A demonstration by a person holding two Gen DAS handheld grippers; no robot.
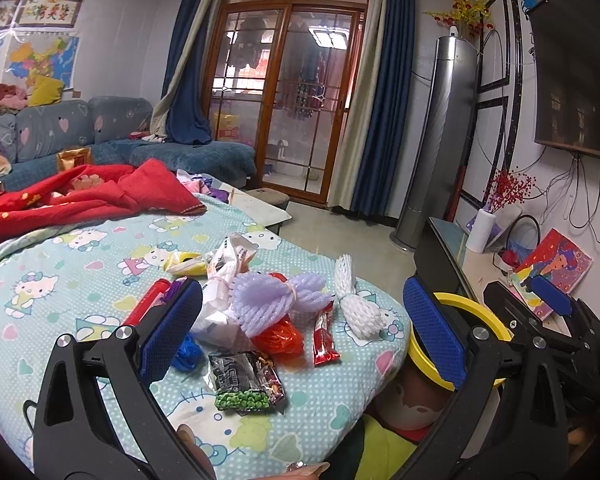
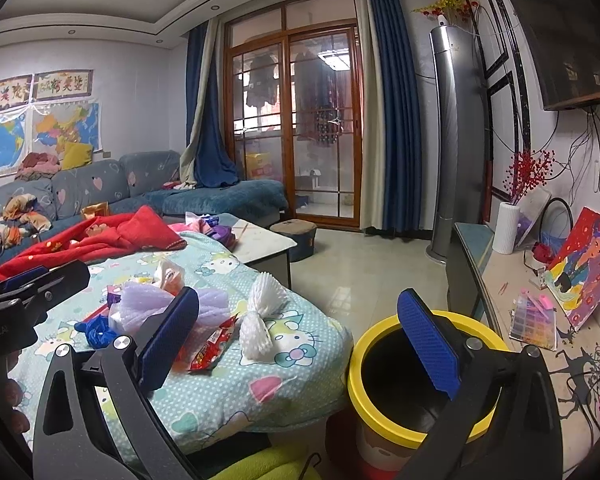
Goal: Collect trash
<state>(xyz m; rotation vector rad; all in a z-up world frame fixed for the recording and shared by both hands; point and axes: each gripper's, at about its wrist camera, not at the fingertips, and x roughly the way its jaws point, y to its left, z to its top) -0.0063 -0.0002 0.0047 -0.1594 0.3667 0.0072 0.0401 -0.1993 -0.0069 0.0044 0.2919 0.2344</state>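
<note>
Two wrist views cover the scene. Left wrist view: the left gripper (image 1: 302, 328) is released, fingers spread wide with nothing between the blue pads (image 1: 172, 328). Ahead of it, on the Hello Kitty quilt (image 1: 80, 264), lies the trash pile: a lilac foam net (image 1: 278, 296) at centre, a white foam net (image 1: 356, 304) to its right, a red snack wrapper (image 1: 325, 338) between them, and a dark pea snack packet (image 1: 246, 380) nearest the camera. An orange bag (image 1: 278, 336) and a blue bag (image 1: 188, 352) are partly hidden under the pile and behind the left finger. The yellow-rimmed bin (image 1: 466, 308) sits behind the right finger, mostly occluded. The right gripper (image 1: 548, 300) appears at the far right, its opening hard to judge from here.

Right wrist view: the right gripper (image 2: 300, 336) is also released and empty. The bin (image 2: 364, 344) stands directly ahead and below its right finger, interior dark, contents indiscernible. The white foam net (image 2: 258, 328) lies ahead left; the lilac net (image 2: 140, 304) is partly covered by the left finger. The left gripper (image 2: 28, 288) is cut off at the left edge.
</note>
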